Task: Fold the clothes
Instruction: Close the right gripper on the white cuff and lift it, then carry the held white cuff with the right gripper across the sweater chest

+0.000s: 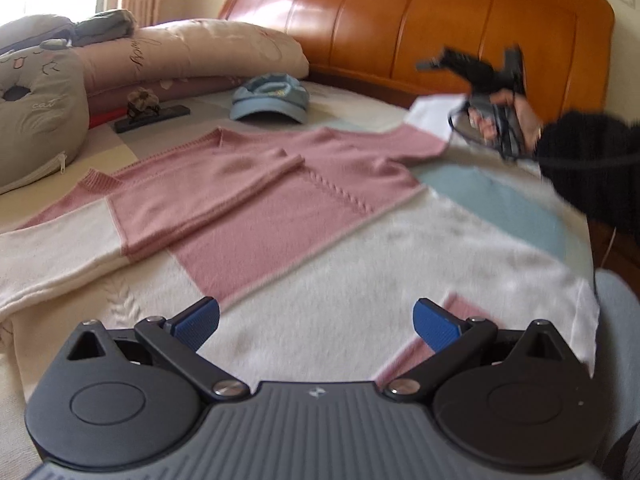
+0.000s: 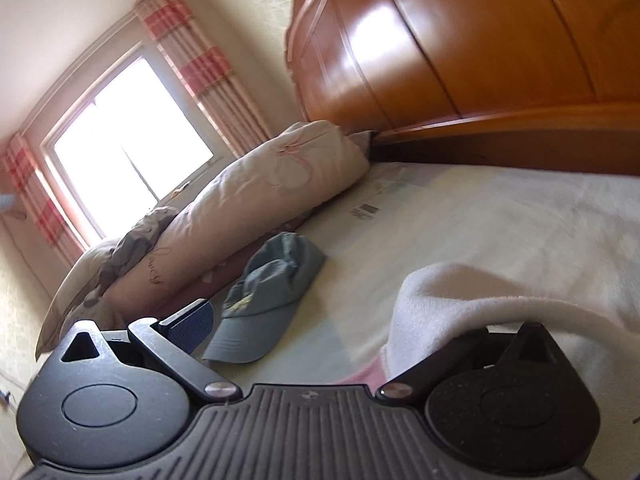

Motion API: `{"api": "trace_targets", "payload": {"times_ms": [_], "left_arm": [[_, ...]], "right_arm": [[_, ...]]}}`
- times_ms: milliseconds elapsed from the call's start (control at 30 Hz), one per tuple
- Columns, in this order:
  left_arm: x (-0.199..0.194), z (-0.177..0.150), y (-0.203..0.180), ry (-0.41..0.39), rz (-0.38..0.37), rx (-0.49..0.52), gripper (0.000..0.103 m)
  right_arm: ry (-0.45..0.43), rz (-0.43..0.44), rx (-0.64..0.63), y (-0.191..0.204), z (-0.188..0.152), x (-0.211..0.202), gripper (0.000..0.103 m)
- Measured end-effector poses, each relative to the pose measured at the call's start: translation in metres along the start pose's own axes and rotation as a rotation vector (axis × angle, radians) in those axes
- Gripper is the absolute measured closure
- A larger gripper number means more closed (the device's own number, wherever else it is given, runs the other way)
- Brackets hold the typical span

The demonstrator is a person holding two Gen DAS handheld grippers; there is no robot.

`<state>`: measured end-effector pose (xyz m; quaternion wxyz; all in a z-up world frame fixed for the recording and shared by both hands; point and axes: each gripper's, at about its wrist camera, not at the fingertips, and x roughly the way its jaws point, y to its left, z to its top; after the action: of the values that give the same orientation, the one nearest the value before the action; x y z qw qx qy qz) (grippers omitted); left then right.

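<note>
A pink and white knitted sweater [image 1: 256, 196] lies flat on the bed, with one white-ended sleeve [image 1: 52, 256] folded across its left side. My left gripper [image 1: 318, 316] hovers open over the sweater's white hem, and nothing is between its blue pads [image 1: 200, 320]. At the upper right, a hand in a black sleeve holds my right gripper [image 1: 476, 68], blurred, beside the other sleeve's white cuff [image 1: 432, 114]. In the right wrist view my right gripper [image 2: 320, 320] stands open. The white sleeve cloth [image 2: 460, 300] drapes over its right finger and hides it. Its left finger [image 2: 190, 324] is bare.
A blue cap [image 1: 272, 98] [image 2: 264, 304] lies beyond the sweater's collar. Pillows [image 1: 192, 56] and a grey cat cushion [image 1: 36, 112] are stacked at the left. A wooden headboard [image 1: 420, 20] stands behind. A small dark object [image 1: 150, 112] lies near the pillows. A leg in light trousers [image 1: 618, 308] is at the right bed edge.
</note>
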<state>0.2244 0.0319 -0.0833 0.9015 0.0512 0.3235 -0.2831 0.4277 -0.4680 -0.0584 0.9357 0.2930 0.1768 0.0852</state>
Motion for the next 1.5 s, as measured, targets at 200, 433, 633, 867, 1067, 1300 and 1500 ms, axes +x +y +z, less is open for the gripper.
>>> {"api": "trace_targets", "payload": {"times_ms": [200,433,633,867,1067,1300,1500], "left_arm": [[0.001,-0.004,-0.006,0.044,-0.012,0.035,0.001],[-0.015,-0.005,0.001,0.025,-0.103,0.015,0.001],[-0.028,-0.010,0.011,0.025,-0.059,-0.004,0.001],[-0.042,-0.017,0.012,0.020,-0.045,0.015,0.001],[-0.051,-0.023,0.012,0.020,-0.030,0.034,0.001],[-0.057,-0.030,0.020,0.026,0.004,0.014,0.001],[-0.063,-0.030,0.028,-0.004,-0.043,-0.025,0.001]], "right_arm": [[0.024,0.006,-0.033,0.041,-0.001,0.003,0.000],[0.065,0.021,-0.087,0.096,-0.007,0.010,0.000],[0.116,0.073,-0.163,0.152,-0.015,0.015,0.000],[0.184,0.122,-0.275,0.207,-0.028,0.023,0.000],[0.211,0.139,-0.294,0.236,-0.037,0.033,0.000],[0.248,0.179,-0.350,0.274,-0.050,0.044,0.000],[0.287,0.216,-0.377,0.304,-0.067,0.055,0.000]]}}
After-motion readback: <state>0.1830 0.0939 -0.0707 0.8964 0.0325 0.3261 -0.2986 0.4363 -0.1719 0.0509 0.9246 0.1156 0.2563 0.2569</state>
